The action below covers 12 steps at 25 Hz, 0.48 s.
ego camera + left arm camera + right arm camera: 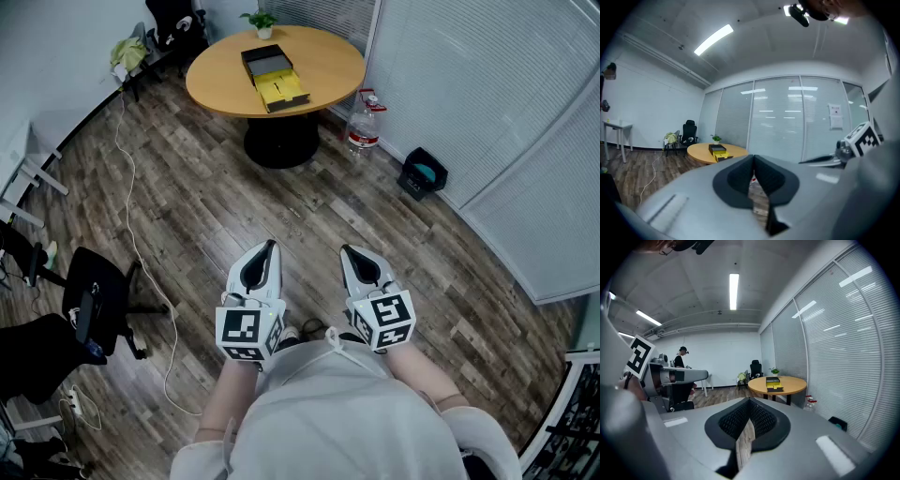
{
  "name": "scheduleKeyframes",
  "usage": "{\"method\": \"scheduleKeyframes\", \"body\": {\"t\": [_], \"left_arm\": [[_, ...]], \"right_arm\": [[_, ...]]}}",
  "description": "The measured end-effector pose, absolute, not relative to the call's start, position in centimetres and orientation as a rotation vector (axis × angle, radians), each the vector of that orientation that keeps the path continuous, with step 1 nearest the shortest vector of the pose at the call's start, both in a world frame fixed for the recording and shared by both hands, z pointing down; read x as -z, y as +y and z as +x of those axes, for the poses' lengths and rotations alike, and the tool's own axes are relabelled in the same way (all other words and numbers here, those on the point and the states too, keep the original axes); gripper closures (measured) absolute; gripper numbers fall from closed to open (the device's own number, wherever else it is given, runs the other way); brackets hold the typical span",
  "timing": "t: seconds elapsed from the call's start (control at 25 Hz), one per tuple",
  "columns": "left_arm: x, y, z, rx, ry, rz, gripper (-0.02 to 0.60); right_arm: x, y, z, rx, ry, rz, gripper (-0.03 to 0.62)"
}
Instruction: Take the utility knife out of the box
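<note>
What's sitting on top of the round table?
A black box, a yellow tray against it, and a small potted plant. The box's contents are too small to make out.

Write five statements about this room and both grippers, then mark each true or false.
1. The box lies on the round table. True.
2. The left gripper holds a knife. False: its jaws are shut on nothing.
3. A bottle stands on the floor beside the table. True.
4. The right gripper touches the box. False: it is far from the table, shut and empty.
5. A plant stands on the table. True.
</note>
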<state>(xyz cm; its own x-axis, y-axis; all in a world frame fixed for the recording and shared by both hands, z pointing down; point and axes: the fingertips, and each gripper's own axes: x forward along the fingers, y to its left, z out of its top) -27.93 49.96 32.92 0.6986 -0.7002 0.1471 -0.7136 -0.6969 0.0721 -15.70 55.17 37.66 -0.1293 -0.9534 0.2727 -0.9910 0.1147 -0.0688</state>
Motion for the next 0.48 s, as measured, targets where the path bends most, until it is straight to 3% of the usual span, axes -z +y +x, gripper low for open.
{"method": "scheduleKeyframes", "body": {"t": [0.48], "left_arm": [[-33.8, 47.9, -28.9, -0.178, -1.146, 2.776, 0.577]], "right_arm": [[-37.8, 52.9, -16.1, -0.386, -2.197, 1.992, 0.594]]}}
